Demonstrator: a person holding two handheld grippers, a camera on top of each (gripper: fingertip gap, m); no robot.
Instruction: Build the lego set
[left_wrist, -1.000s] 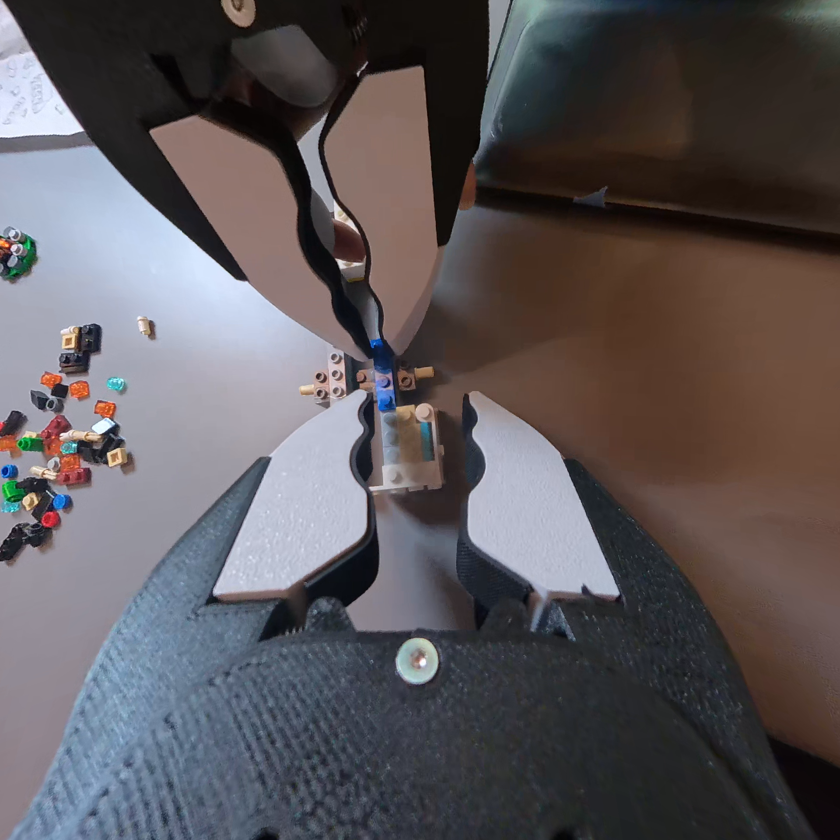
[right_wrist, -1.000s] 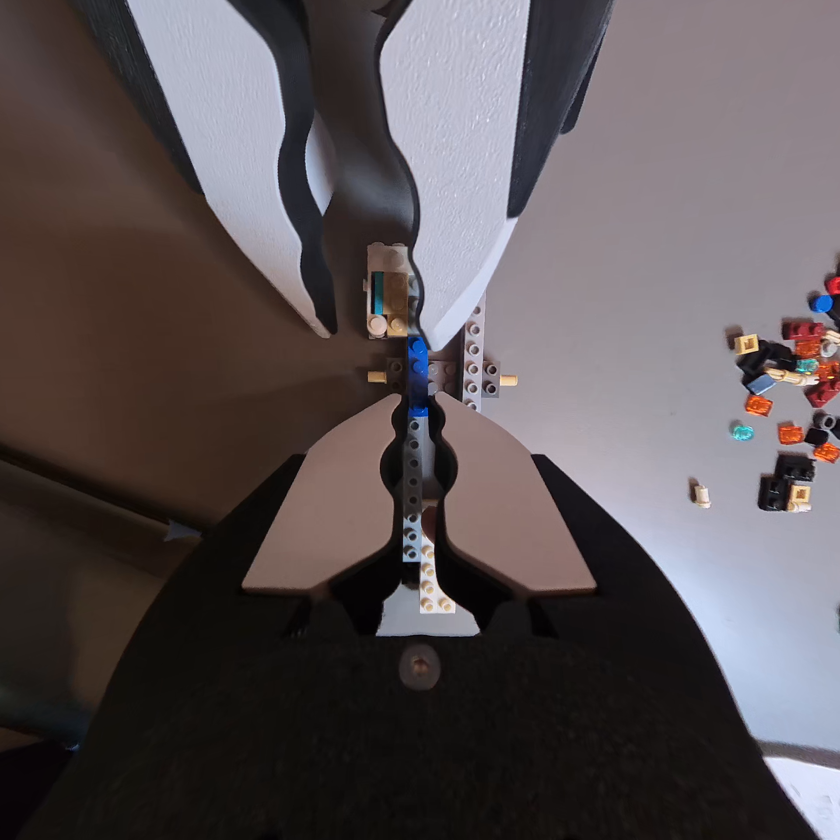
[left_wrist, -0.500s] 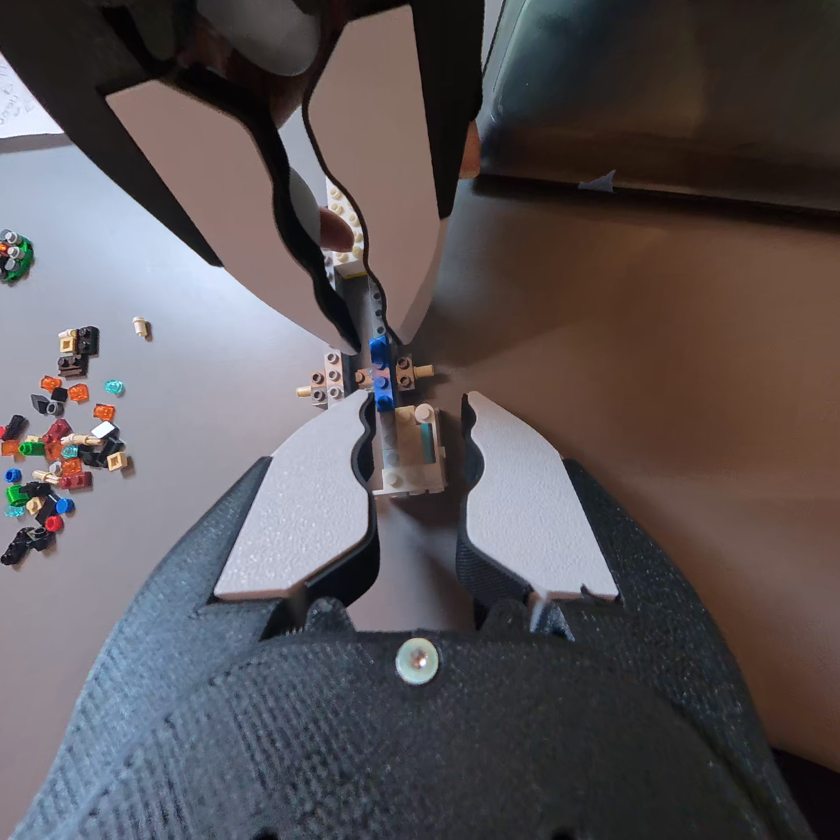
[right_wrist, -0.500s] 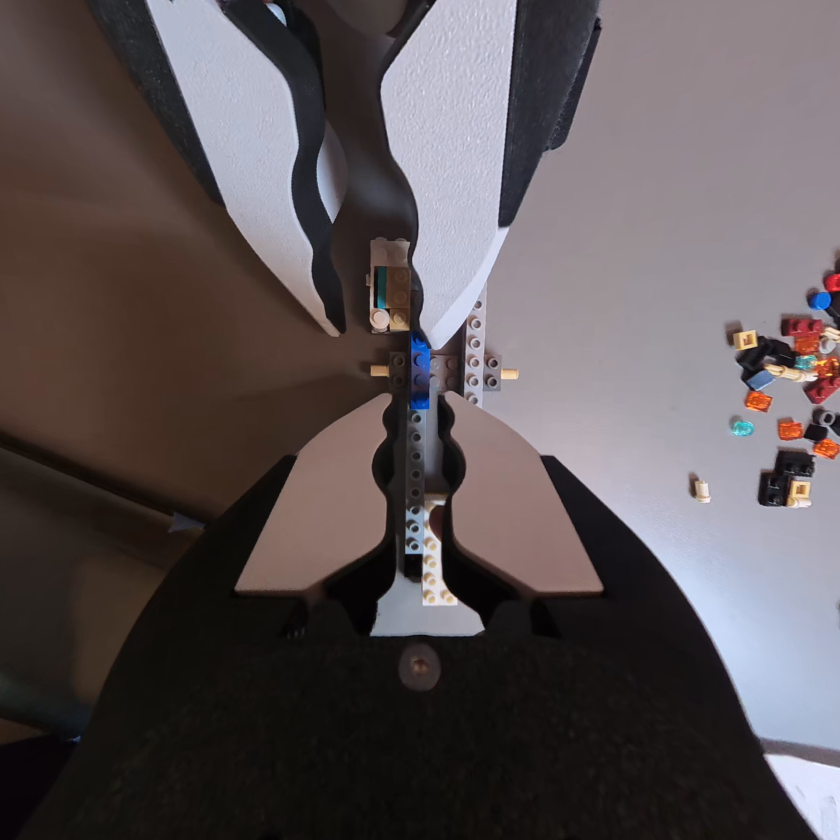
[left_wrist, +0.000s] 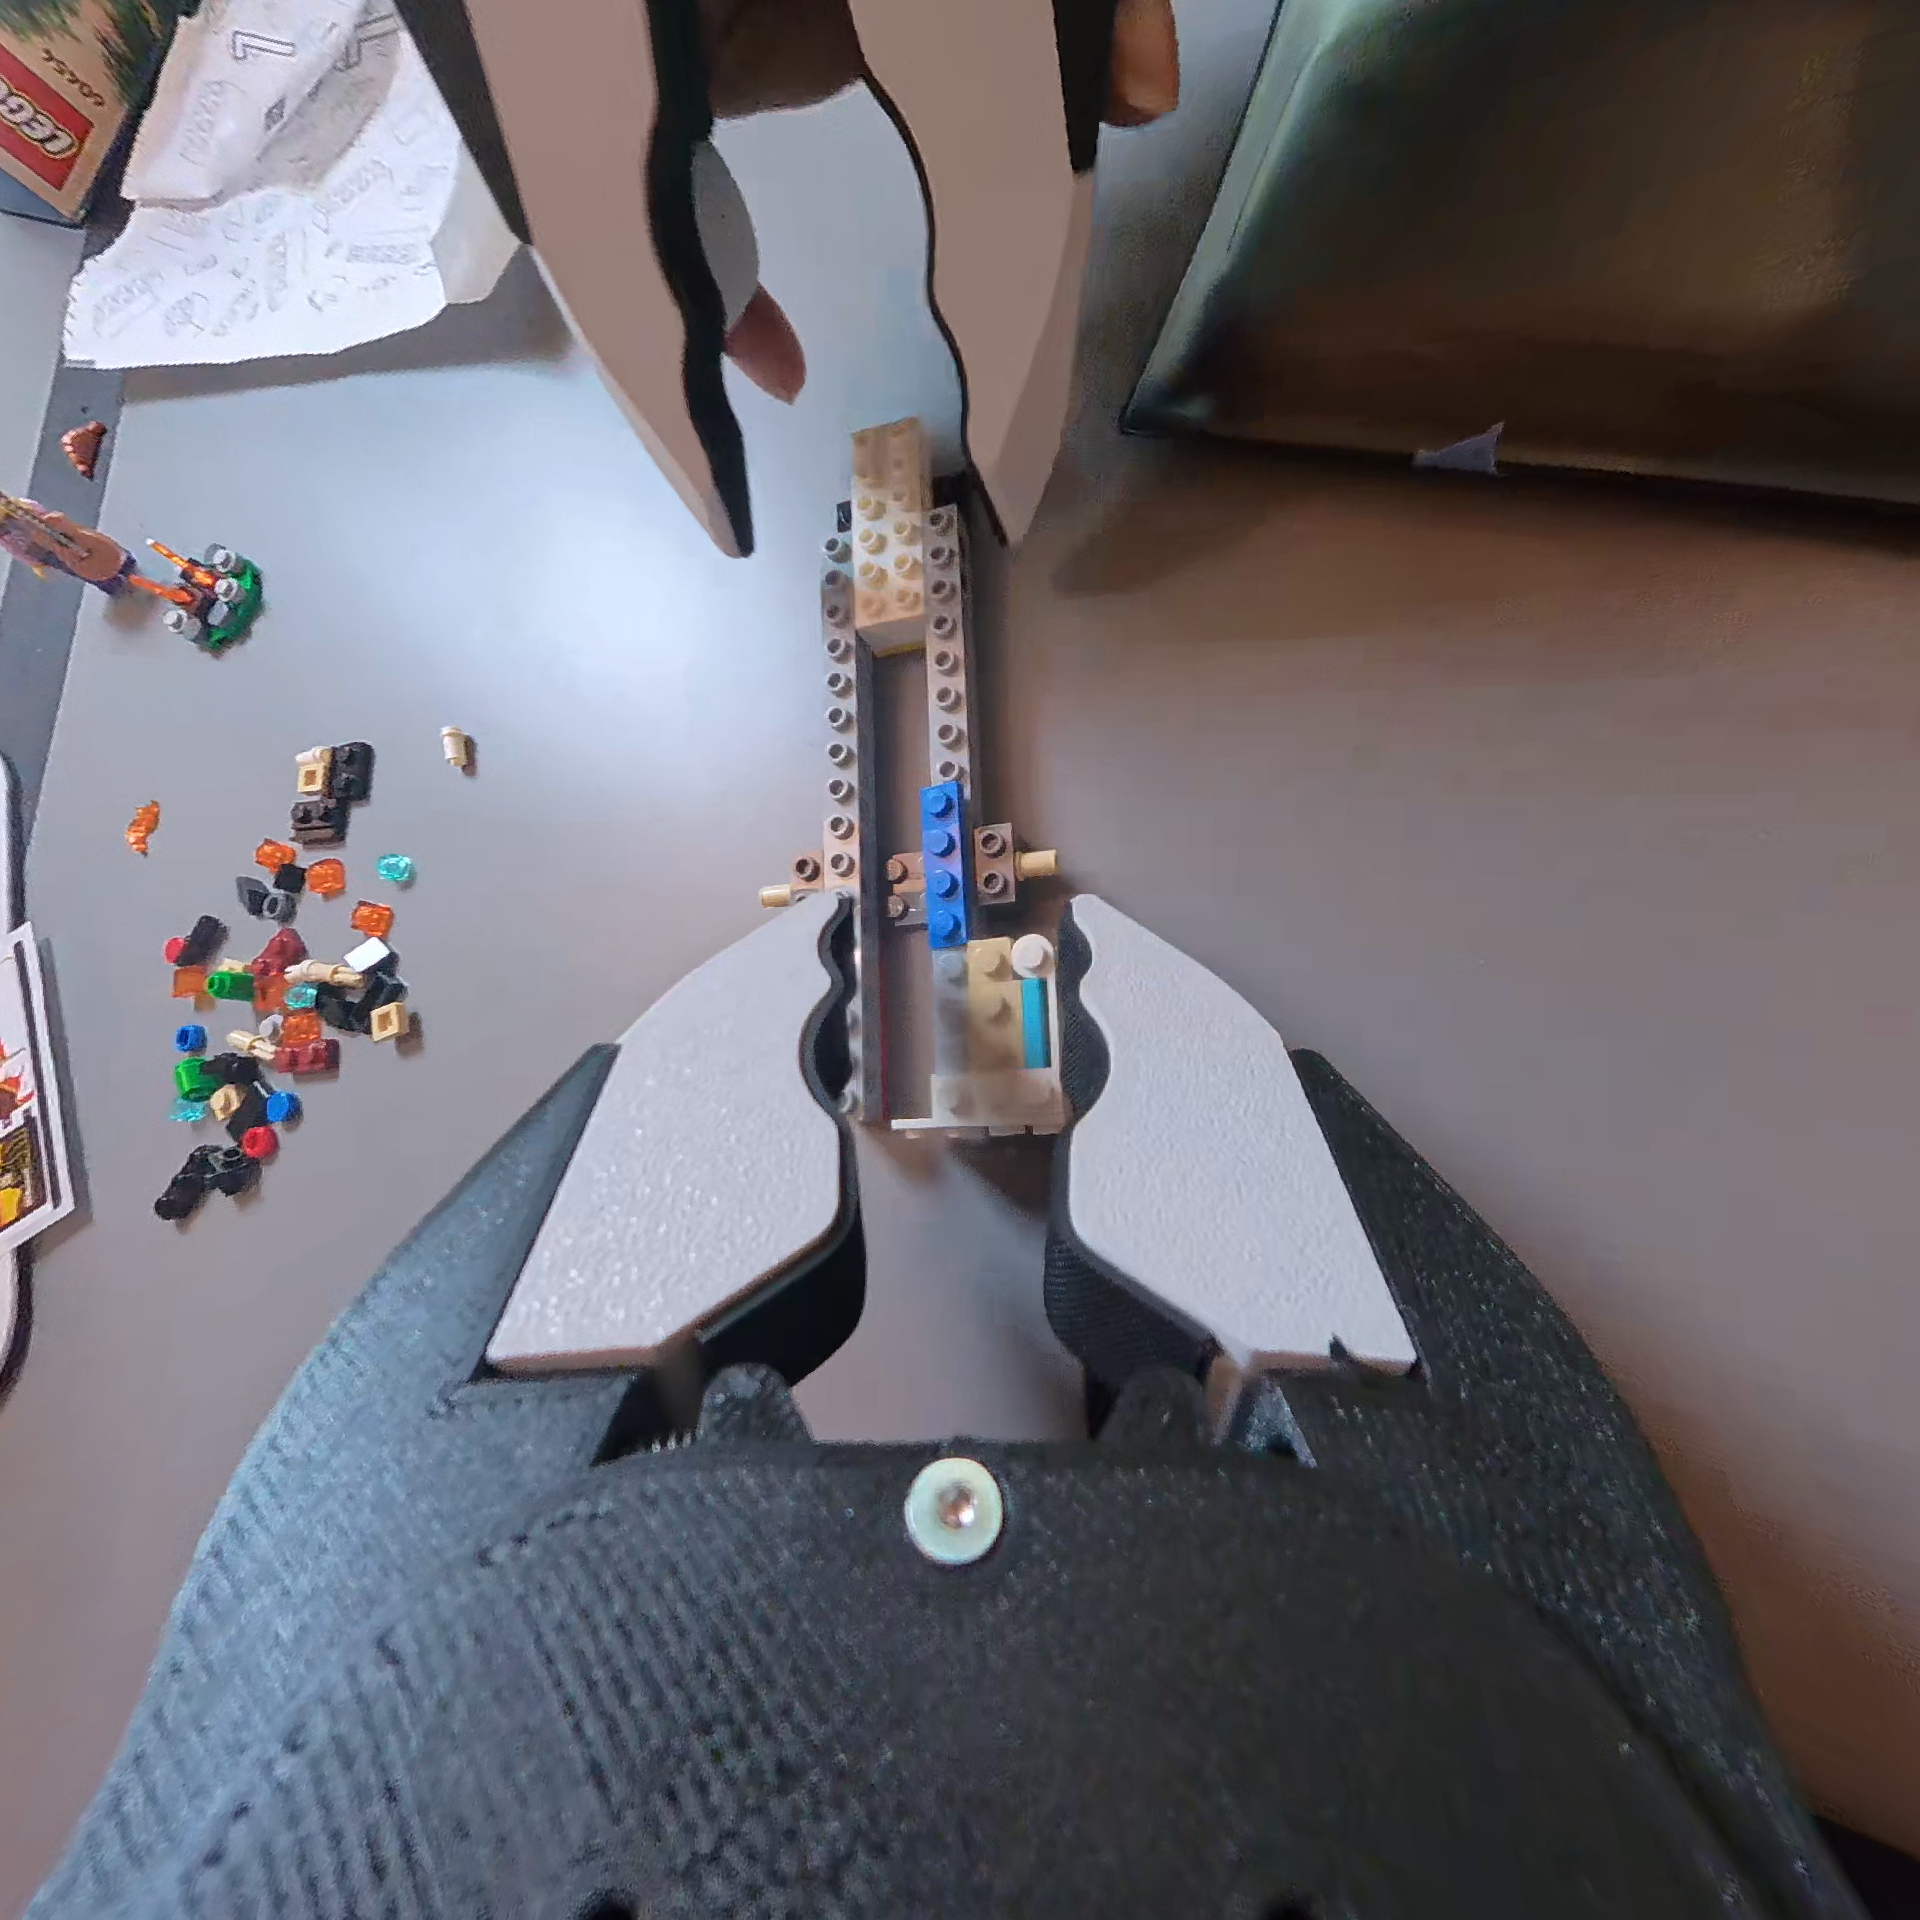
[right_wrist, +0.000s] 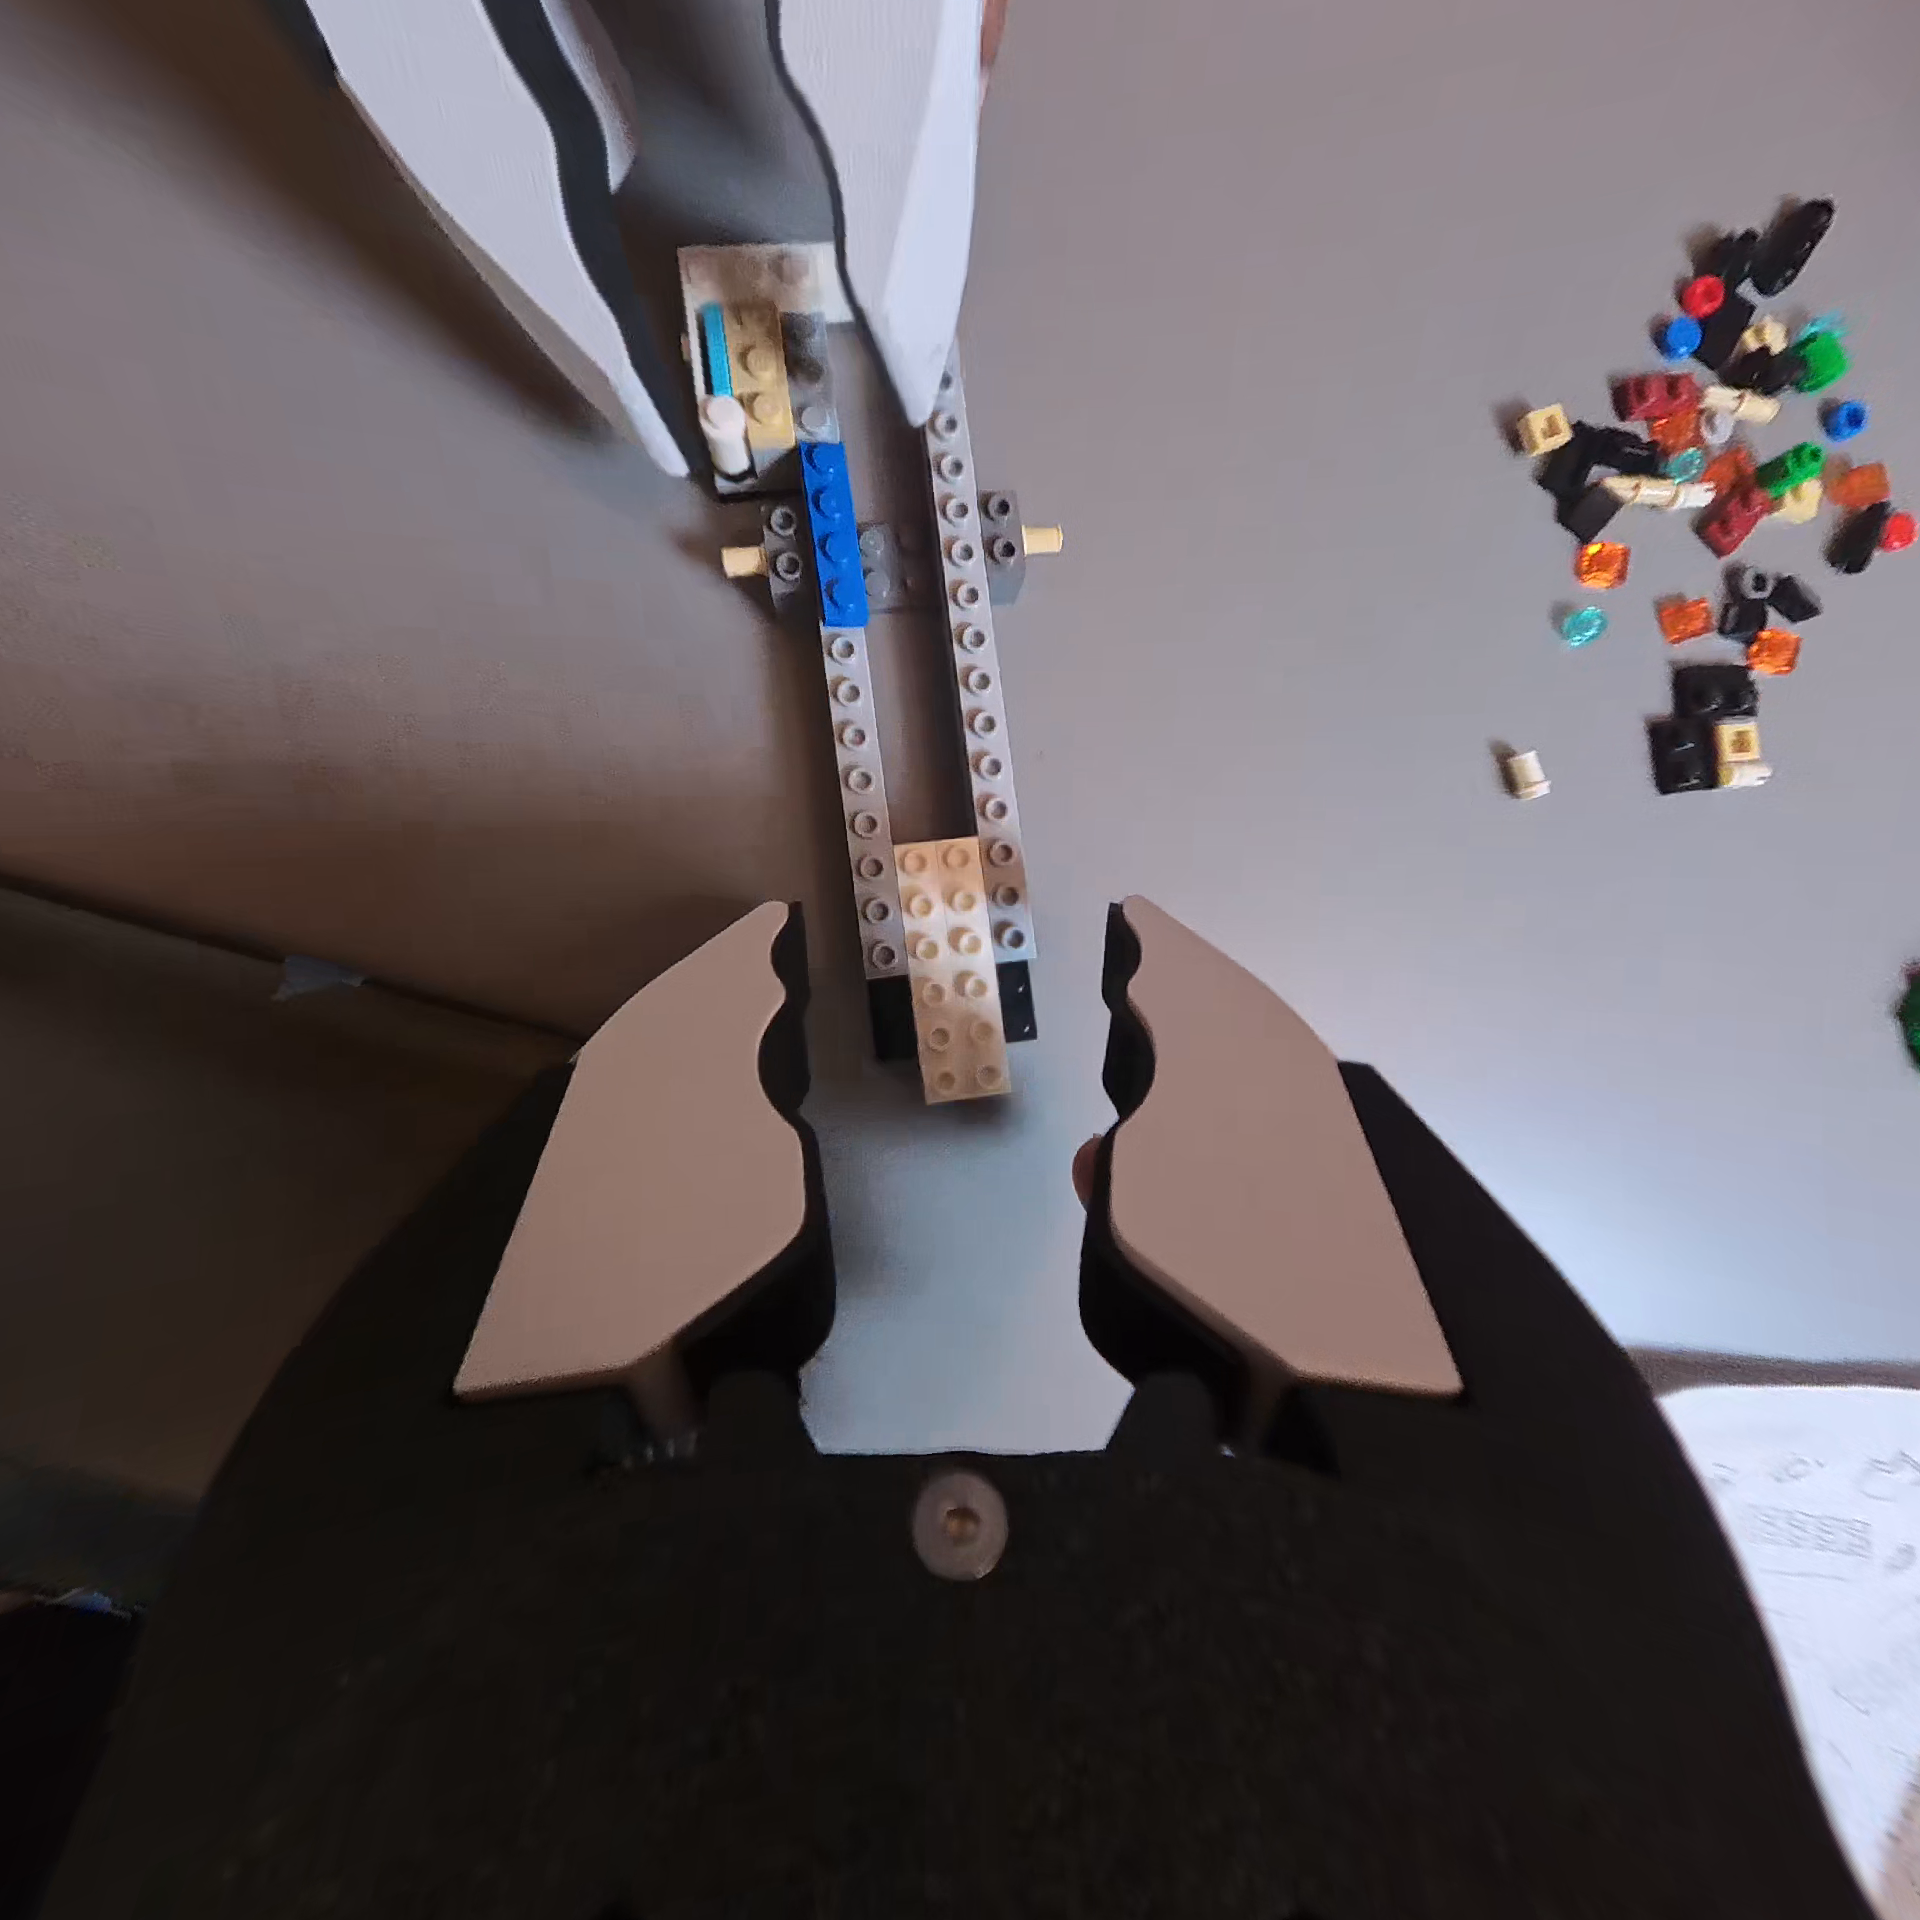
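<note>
Chassis assembly step: both grippers, left gripper and right gripper, are spread around the grey chassis. Next: fetch 1 brick from the loose pile.

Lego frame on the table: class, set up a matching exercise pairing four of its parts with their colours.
Parts:
1. Short plate across the axle
2. Long side rails
3. Stacked bricks at the far end from the left hand-held gripper
4. Thin bar on the small cabin block

Colours:
A. grey
B. turquoise
C. blue
D. tan

Pairs: 1-C, 2-A, 3-D, 4-B
</note>
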